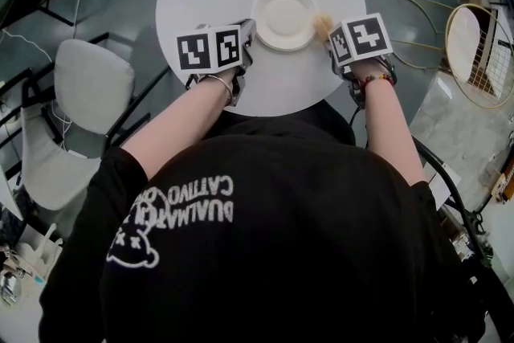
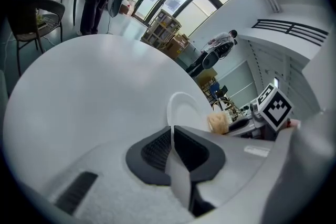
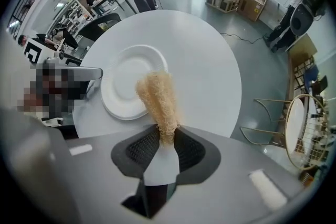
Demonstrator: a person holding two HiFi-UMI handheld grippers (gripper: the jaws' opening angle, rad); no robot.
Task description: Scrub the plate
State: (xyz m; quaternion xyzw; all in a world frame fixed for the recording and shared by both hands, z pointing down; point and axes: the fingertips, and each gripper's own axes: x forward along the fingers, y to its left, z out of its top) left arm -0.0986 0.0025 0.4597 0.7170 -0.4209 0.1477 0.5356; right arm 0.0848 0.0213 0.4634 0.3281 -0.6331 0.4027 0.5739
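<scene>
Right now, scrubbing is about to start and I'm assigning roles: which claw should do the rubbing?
Right. The right claw is shut on the scrubber, its tip at the edge of the plate; the left claw pinches the opposite rim, so it likely suits steadying.

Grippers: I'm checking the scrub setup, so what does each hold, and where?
Right gripper pinches the scrubber by its near end; left gripper grips the plate by its rim.
</scene>
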